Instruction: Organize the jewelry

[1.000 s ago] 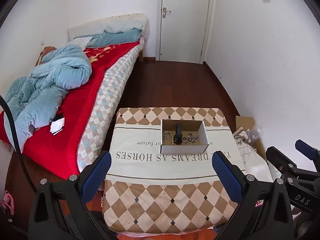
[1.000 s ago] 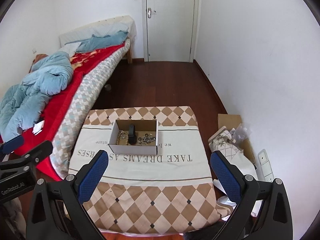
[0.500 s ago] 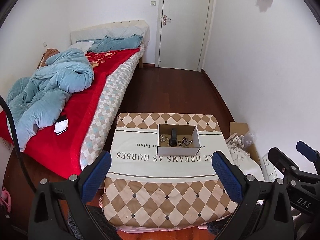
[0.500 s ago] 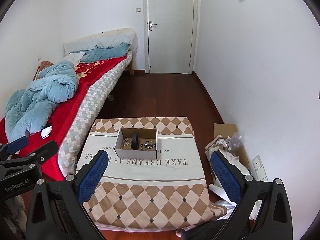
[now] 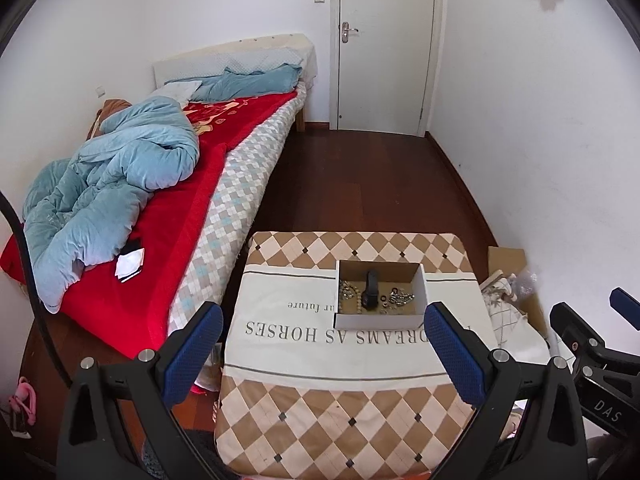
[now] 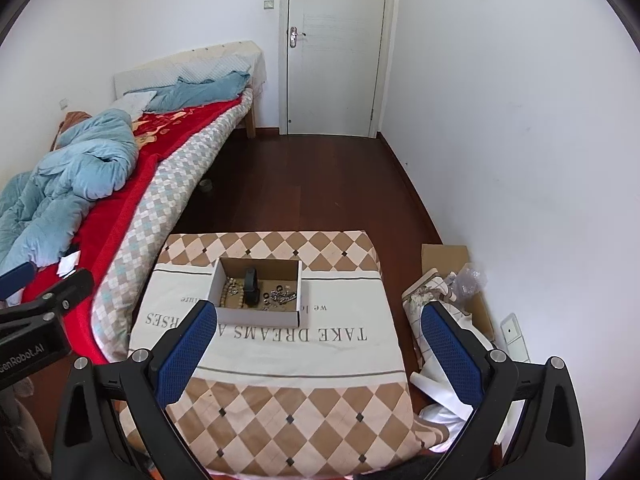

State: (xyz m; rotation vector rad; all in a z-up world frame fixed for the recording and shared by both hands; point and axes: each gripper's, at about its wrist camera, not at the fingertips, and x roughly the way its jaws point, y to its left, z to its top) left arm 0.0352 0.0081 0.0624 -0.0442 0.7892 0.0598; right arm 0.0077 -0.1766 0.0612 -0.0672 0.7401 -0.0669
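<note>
Just one box (image 5: 378,322), two spread hand-held grippers (image 5: 326,348).

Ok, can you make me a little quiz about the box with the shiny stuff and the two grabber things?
1. True or false: the small open cardboard box sits on the checked brown-and-cream tablecloth.
2. Which lies in the middle of the box: A) the black watch-like band, B) a red ball, C) a spoon?
3. Fill in: the left gripper and right gripper, each with blue padded fingers, both hold ____.

Key: 1 true. 2 A; pale beads lie to the left of it and silver chain pieces to the right. 3 nothing; both are open above the table.
</note>
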